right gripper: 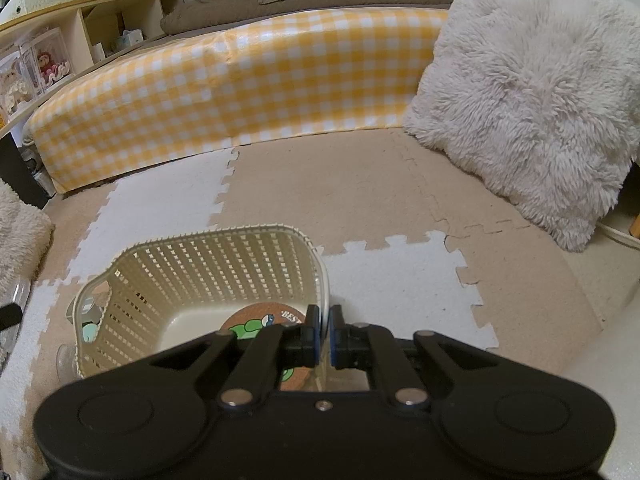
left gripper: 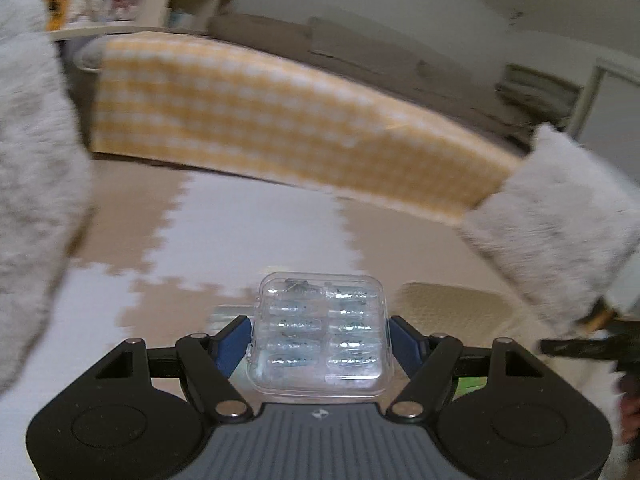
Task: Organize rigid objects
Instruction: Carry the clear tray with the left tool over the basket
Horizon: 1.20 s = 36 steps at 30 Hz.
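Note:
My left gripper (left gripper: 320,336) is shut on a clear plastic case (left gripper: 322,330) with small compartments, held above the foam floor mat. The view is blurred by motion. My right gripper (right gripper: 325,334) is shut on the right rim of a cream lattice basket (right gripper: 192,276) that stands on the mat. Inside the basket lies a round cork coaster (right gripper: 256,326) with a green cartoon print. The basket's rim also shows in the left wrist view (left gripper: 452,304) to the right of the case.
A yellow checked bed side (right gripper: 240,88) runs across the back. A fluffy white cushion (right gripper: 532,92) leans at the right. Shelves (right gripper: 72,40) stand at the far left. A small clear object (right gripper: 86,316) lies left of the basket.

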Available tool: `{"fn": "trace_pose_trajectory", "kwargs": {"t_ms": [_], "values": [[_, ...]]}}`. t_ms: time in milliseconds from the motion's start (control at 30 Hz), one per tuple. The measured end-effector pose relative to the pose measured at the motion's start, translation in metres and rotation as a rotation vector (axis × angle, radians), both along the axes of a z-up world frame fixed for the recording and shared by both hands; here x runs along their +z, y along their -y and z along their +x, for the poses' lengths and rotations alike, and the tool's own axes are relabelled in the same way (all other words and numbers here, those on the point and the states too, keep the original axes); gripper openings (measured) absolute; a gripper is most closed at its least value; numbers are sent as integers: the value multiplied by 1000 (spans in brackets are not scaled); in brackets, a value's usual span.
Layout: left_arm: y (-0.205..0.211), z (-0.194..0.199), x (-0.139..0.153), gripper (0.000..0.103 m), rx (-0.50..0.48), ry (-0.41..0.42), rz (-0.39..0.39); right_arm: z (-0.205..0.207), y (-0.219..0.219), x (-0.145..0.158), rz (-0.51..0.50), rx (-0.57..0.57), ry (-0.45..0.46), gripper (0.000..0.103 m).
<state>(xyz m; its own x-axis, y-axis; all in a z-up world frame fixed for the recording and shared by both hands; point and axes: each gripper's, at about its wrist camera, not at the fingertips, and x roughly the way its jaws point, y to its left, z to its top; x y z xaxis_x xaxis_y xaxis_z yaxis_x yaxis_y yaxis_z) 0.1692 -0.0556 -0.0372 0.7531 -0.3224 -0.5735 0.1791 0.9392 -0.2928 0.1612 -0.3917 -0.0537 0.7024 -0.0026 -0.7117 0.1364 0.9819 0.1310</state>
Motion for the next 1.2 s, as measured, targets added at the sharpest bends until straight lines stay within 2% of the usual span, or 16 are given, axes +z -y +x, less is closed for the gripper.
{"fn": "trace_pose_trajectory", "kwargs": {"t_ms": [133,267,500,600,633,767,900,1200], "values": [[37,6,11,75,-77,-11,-78,0,1,0,5,0,0,5],[67,21,12,75,-122,-79,-182,-1,2,0,11,0,1,5],[117,56,-12,75,-140,-242,-213,-1,2,0,14,-1,1,5],[133,68,-26,75,-141,-306,-199,-1,2,0,17,0,0,5],[141,70,-28,75,-150,-300,-172,-1,2,1,26,6,4,5],[159,78,-36,75,-180,-345,-156,0,0,0,9,9,-4,5],[179,86,-48,75,-195,-371,-102,0,2,0,22,7,-4,5],[188,96,-72,75,-132,-414,-53,1,4,0,30,6,-8,5]]}}
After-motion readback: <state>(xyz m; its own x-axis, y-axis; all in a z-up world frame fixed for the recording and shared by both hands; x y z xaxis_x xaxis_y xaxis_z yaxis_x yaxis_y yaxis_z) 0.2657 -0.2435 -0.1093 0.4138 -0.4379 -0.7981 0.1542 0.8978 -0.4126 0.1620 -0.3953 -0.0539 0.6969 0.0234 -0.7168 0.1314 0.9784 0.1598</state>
